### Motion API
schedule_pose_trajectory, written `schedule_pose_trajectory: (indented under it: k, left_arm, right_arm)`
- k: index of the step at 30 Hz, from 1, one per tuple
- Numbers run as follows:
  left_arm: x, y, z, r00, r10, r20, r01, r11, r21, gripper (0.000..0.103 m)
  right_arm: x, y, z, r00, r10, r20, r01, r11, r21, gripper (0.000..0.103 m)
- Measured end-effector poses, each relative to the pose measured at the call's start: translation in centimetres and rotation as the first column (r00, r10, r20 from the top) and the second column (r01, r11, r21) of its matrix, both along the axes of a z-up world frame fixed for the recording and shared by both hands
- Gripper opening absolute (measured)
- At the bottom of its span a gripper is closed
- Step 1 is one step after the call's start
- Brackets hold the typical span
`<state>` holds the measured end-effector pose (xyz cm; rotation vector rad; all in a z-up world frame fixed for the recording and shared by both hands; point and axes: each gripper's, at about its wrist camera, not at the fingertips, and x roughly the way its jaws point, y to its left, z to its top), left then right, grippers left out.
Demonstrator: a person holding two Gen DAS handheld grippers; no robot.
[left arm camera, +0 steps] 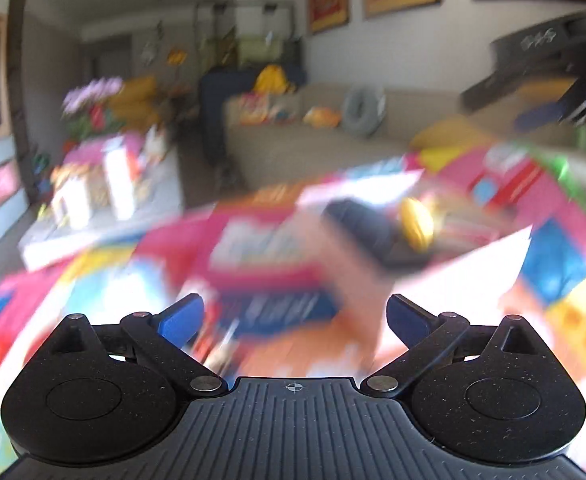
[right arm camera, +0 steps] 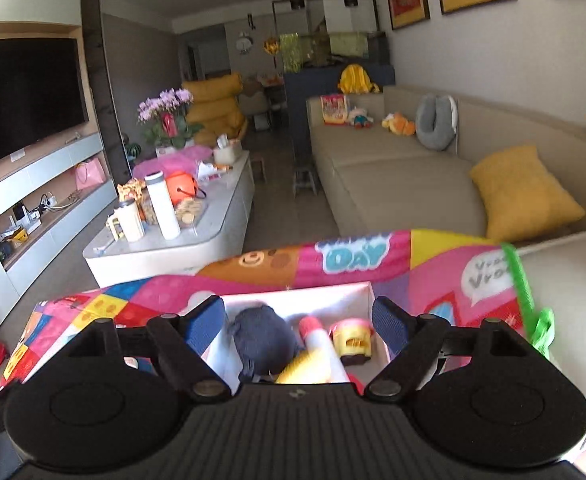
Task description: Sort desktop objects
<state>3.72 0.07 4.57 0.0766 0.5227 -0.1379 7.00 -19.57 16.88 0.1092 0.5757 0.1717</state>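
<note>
My left gripper (left arm camera: 295,314) is open and empty above the colourful patterned cloth (left arm camera: 253,248); its view is blurred. Ahead of it lie a dark flat object (left arm camera: 369,232) and a yellow object (left arm camera: 415,222). The right gripper (left arm camera: 561,110) shows at the upper right of that view. In the right wrist view my right gripper (right arm camera: 299,322) is open and empty over a white box (right arm camera: 293,296). The box holds a dark blue round object (right arm camera: 263,338), a white and yellow tube with a red end (right arm camera: 317,344) and a small yellow and pink toy (right arm camera: 353,340).
The patterned cloth (right arm camera: 433,272) covers the table. A green strap (right arm camera: 527,296) hangs at its right edge. Beyond are a beige sofa (right arm camera: 393,184) with a yellow cushion (right arm camera: 527,192) and a white coffee table (right arm camera: 213,224) with bottles and cups.
</note>
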Motion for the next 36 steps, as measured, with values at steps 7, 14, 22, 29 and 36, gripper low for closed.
schedule_pose_trajectory:
  k: [7, 14, 22, 29, 36]
  left_arm:
    - [-3.0, 6.7, -3.4, 0.982, 0.168, -0.085, -0.173, 0.984, -0.046, 0.101]
    - [-4.7, 10.0, -3.3, 0.969, 0.241, -0.06, -0.247, 0.959, -0.139, 0.102]
    - [-4.7, 10.4, -3.4, 0.971, 0.232, -0.06, -0.239, 0.95, -0.201, 0.102]
    - [-4.9, 11.1, -3.5, 0.97, 0.234, -0.063, -0.242, 0.936, -0.256, 0.102]
    - [-4.8, 11.7, -3.7, 0.971, 0.227, -0.077, -0.239, 0.925, -0.296, 0.102]
  right_arm:
    - [0.6, 1.4, -2.1, 0.996, -0.013, -0.087, 0.01, 0.999, -0.032, 0.082]
    - [0.6, 6.5, -3.9, 0.985, 0.096, -0.146, -0.105, 0.993, -0.055, 0.081]
    - [3.3, 18.3, -7.8, 0.912, 0.294, -0.286, -0.314, 0.949, -0.028, 0.039]
    - [8.7, 25.1, -12.4, 0.884, 0.278, -0.376, -0.327, 0.942, -0.071, 0.046]
    - [7.8, 25.6, -13.0, 0.886, 0.283, -0.367, -0.354, 0.924, -0.142, 0.025]
